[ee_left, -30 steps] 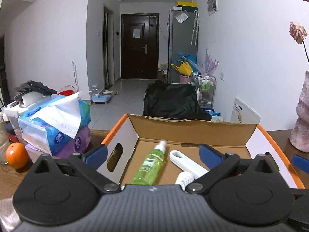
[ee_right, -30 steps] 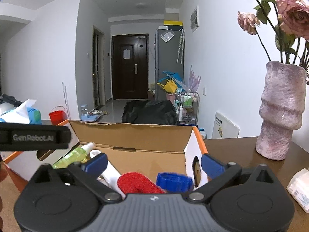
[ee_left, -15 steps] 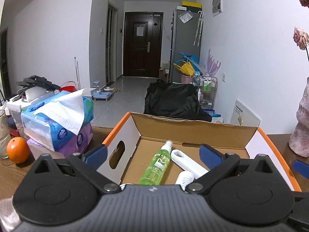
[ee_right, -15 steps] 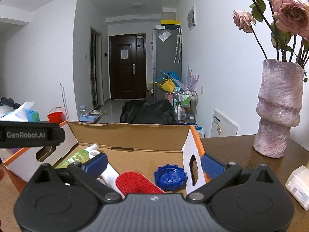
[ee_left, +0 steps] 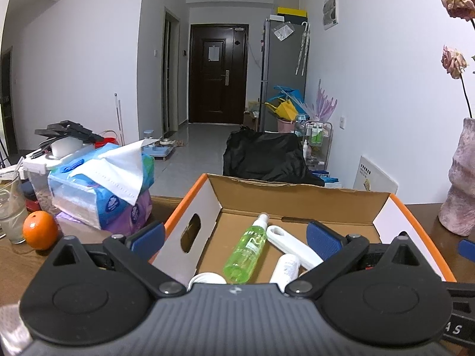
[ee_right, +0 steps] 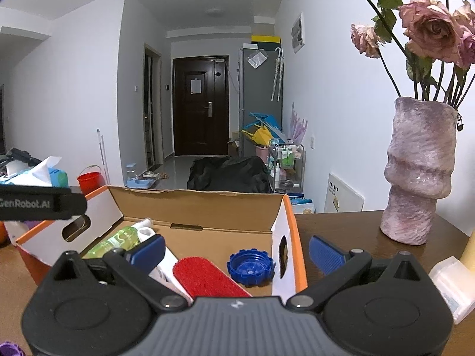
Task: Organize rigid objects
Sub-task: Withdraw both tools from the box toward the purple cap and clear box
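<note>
Left claw (ee_left: 234, 238) and right claw (ee_right: 236, 250) both spread apart, empty, above an open cardboard box (ee_right: 204, 204) on a wooden bench (ee_right: 341, 225). Inside the box: green spray bottle (ee_left: 248, 250), white handle (ee_left: 292, 247), red brush (ee_right: 204, 277), blue cap (ee_right: 251, 267).

The left gripper's (ee_left: 234, 237) body hides the box's (ee_left: 299, 200) near wall, the tube's (ee_left: 285, 270) lower end and most of a white round thing (ee_left: 207, 279). The right gripper (ee_right: 236, 252) covers the brush's (ee_right: 204, 276) near end. The vase (ee_left: 461, 184) is cut by the frame edge
</note>
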{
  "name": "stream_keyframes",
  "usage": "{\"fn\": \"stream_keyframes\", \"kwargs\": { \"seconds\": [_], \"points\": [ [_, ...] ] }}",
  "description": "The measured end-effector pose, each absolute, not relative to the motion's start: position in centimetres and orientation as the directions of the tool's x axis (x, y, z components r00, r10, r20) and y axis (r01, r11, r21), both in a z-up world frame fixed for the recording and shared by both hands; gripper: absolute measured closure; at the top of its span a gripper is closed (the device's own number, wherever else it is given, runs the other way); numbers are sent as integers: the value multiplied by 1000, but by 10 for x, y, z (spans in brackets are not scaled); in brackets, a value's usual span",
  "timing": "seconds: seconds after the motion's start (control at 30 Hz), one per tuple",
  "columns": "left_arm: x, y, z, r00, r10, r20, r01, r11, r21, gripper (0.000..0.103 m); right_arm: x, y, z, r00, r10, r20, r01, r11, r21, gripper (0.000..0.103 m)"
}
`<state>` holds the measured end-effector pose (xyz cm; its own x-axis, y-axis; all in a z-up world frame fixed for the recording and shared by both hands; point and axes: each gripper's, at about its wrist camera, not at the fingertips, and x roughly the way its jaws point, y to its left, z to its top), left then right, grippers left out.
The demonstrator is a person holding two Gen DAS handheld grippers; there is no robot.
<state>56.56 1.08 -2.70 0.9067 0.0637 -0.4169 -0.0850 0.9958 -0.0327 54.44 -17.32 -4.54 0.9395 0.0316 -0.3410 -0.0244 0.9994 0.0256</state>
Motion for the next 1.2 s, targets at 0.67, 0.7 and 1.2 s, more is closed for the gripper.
{"fn": "stream_keyframes", "kwargs": {
  "seconds": [0.67, 0.7, 1.2],
  "points": [
    [509, 24, -37, 902, 49, -429, -63, 998, -17, 0, 501, -186, -52, 935, 32, -353, -37, 999, -8, 0],
    [507, 25, -38, 900, 52, -433, -65, 998, -15, 0, 499, -187, -52, 934, 32, -355, -37, 999, -9, 0],
    [466, 34, -52, 868, 73, -491, -88, 996, -8, 0, 458, -196, -57, 924, 11, -381, -14, 1000, -4, 0]
  ]
}}
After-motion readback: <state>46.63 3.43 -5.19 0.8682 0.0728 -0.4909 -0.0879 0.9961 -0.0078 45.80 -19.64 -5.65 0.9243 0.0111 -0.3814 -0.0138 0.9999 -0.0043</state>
